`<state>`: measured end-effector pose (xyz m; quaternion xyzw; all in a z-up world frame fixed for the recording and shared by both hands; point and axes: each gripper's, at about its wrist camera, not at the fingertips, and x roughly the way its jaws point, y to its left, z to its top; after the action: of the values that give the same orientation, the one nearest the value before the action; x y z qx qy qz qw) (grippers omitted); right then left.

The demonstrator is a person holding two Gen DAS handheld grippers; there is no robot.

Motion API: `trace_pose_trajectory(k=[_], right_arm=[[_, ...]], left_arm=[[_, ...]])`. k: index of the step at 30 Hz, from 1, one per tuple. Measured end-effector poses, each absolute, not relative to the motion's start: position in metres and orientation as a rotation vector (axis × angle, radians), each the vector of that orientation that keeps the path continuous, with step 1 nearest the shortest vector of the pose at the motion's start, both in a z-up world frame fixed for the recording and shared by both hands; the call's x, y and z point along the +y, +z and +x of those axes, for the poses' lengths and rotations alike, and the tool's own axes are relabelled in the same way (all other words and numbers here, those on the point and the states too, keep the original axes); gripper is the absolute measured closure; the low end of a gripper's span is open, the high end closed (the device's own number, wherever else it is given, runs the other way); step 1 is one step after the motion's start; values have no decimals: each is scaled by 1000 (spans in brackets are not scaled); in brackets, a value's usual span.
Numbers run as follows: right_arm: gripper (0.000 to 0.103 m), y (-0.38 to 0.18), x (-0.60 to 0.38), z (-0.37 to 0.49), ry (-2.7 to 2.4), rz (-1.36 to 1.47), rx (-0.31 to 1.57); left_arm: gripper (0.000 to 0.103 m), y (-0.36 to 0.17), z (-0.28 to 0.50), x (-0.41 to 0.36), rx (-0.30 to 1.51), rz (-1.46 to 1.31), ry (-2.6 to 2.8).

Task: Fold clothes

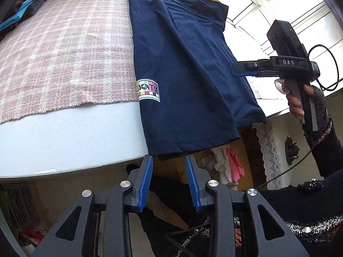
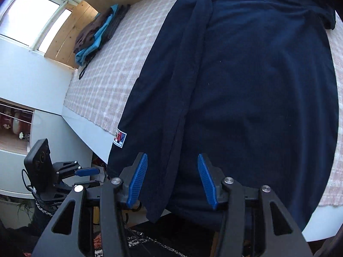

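On table [image 1: 64, 141]: navy shirt [image 1: 182, 68] folded lengthwise, hem overhanging. Left gripper [image 1: 169, 160] and right gripper [image 2: 172, 160] both agape, holding nothing. Pinch hem corners evenly, likely.

Checked cloth [image 1: 64, 53] on tabletop [image 1: 64, 132]: broad bare stretch left of navy shirt [image 1: 182, 64], free for passage. Stack of folded clothes [image 1: 27, 4] occupies far left corner. Shirt hem overhangs near edge, just ahead of left hand-held gripper [image 1: 169, 184]. Right hand-held gripper [image 2: 172, 180], jaws apart, sits over the shirt.
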<state>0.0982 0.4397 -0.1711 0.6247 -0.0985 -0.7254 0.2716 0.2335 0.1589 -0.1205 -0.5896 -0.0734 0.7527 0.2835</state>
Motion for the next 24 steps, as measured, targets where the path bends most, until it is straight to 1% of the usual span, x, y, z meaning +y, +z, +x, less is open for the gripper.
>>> trace_pose_trajectory(k=[4,7,13,14,16,17,24], right_arm=[[54,-191,425,117,-1934,1715,-242],[54,-199,422,126,-1940,1730,-200],[54,-204,418,126,-1914,1734,-230],[54,-205,418,125,-1911,1734,-234],[54,-207,417,125,-1906,1734,-244],[54,-208,417,124,-1903,1734,-249],[54,-213,414,122,-1879,1728,-285]], left_arm=[[73,-125,232,165,-157,-1576,1996],[73,-128,231,167,-91,-1577,2002],[73,-139,219,166,-65,-1593,1977],[75,-140,218,167,-66,-1585,1966],[84,-141,217,170,-76,-1565,1947],[98,-141,216,171,-82,-1555,1939],[100,-122,220,160,-90,-1472,1955]])
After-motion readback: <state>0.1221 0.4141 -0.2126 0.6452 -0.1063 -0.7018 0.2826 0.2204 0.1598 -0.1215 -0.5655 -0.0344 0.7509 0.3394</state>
